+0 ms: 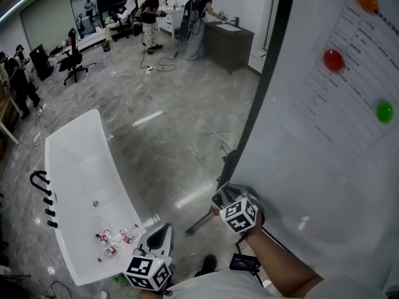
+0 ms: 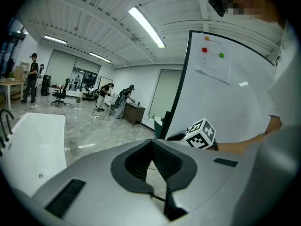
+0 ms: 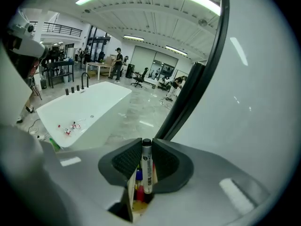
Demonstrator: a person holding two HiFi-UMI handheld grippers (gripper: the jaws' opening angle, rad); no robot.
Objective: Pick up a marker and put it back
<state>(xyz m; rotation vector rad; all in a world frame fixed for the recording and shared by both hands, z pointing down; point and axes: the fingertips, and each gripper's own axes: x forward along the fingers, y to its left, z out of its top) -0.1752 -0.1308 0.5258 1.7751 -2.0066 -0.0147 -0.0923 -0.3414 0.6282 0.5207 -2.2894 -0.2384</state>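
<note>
My right gripper is shut on a white marker with a black cap, which stands upright between the pads. Just beneath it, blue and red markers sit in a small holder. In the head view the right gripper is at the lower left edge of the whiteboard; the marker is hidden there. My left gripper hangs lower left, away from the board. In its own view the left gripper has its jaw tips together with nothing between them.
A sheet of paper is pinned to the whiteboard by orange, red and green magnets. A white bathtub with several small bottles stands at the left. The board's stand foot and cables lie on the floor. People work at the room's far end.
</note>
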